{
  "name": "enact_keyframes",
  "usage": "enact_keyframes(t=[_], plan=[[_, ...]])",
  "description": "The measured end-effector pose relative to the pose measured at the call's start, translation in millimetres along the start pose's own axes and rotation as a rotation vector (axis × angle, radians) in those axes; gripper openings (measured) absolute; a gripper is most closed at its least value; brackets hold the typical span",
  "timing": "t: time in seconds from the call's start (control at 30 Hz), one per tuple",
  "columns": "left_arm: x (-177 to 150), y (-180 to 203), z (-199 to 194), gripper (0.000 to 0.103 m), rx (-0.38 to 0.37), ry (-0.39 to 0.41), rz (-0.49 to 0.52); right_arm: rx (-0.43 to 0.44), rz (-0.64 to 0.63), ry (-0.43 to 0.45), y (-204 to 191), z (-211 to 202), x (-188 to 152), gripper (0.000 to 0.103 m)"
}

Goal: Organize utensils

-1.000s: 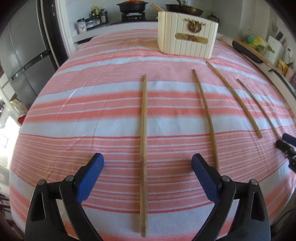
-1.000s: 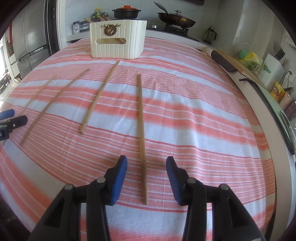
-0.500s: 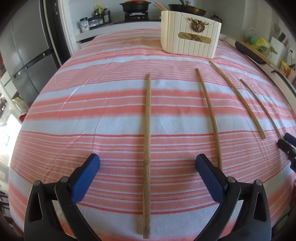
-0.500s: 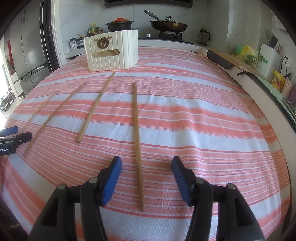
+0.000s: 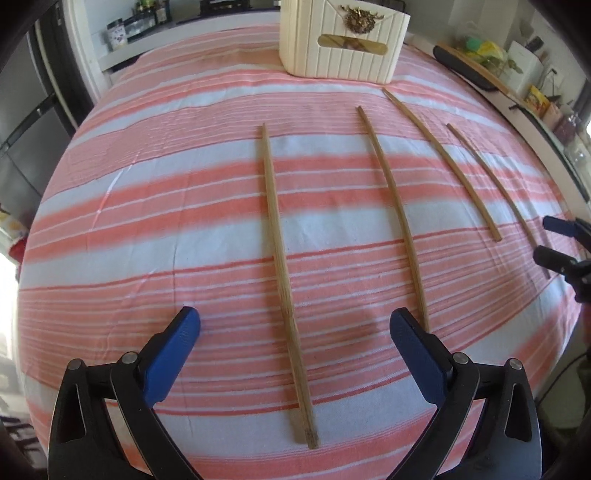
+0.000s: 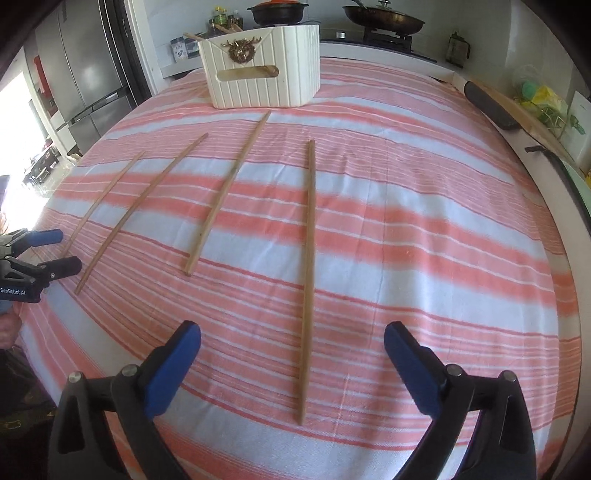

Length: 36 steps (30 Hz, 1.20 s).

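Several wooden chopsticks lie side by side on a pink and white striped cloth point(image 5: 147, 221). My left gripper point(image 5: 295, 328) is open, its blue pads either side of the leftmost chopstick point(image 5: 280, 273), just above the cloth. My right gripper point(image 6: 291, 332) is open astride the rightmost chopstick point(image 6: 308, 273). A cream slatted utensil box point(image 5: 343, 40) stands at the far end; it also shows in the right wrist view point(image 6: 262, 70), with chopsticks sticking out of it. Two more chopsticks point(image 6: 225, 192) point(image 6: 144, 210) lie between the grippers.
The left gripper shows at the left edge of the right wrist view point(image 6: 40, 251). A fridge point(image 6: 85, 74) stands far left. A stove with a pot point(image 6: 279, 9) and pan point(image 6: 384, 16) is behind the box. A counter with clutter point(image 5: 517, 70) runs along the right.
The right gripper's jaws have opened wider around its chopstick. Both cameras have shifted forward and lower toward the cloth. No chopstick has moved.
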<state>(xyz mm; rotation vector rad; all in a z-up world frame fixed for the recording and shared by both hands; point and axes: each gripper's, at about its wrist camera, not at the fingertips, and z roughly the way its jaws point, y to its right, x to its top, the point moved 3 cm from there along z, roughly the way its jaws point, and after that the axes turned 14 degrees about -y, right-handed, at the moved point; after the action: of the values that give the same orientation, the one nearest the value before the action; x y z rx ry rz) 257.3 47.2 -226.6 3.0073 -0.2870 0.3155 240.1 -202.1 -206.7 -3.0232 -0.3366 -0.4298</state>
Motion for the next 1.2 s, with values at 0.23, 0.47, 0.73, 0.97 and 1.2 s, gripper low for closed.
enact_keyframes(t=[0.23, 0.47, 0.73, 0.97, 1.2], plan=[[63, -14, 7, 0.089, 0.055, -0.027, 0.050, 0.048, -0.047, -0.115, 15, 21, 68, 0.057], [123, -9, 24, 0.042, 0.072, -0.038, 0.074, -0.018, -0.100, -0.095, 5, 50, 155, 0.014], [127, -13, -36, 0.004, 0.024, 0.149, -0.003, 0.106, -0.020, 0.029, 7, 17, 189, 0.006], [96, -14, -135, 0.004, -0.019, 0.370, -0.025, 0.147, -0.081, 0.270, -13, -97, 160, 0.006], [76, -6, -196, 0.004, -0.048, 0.507, -0.005, 0.131, -0.130, 0.458, -28, -183, 124, 0.006]])
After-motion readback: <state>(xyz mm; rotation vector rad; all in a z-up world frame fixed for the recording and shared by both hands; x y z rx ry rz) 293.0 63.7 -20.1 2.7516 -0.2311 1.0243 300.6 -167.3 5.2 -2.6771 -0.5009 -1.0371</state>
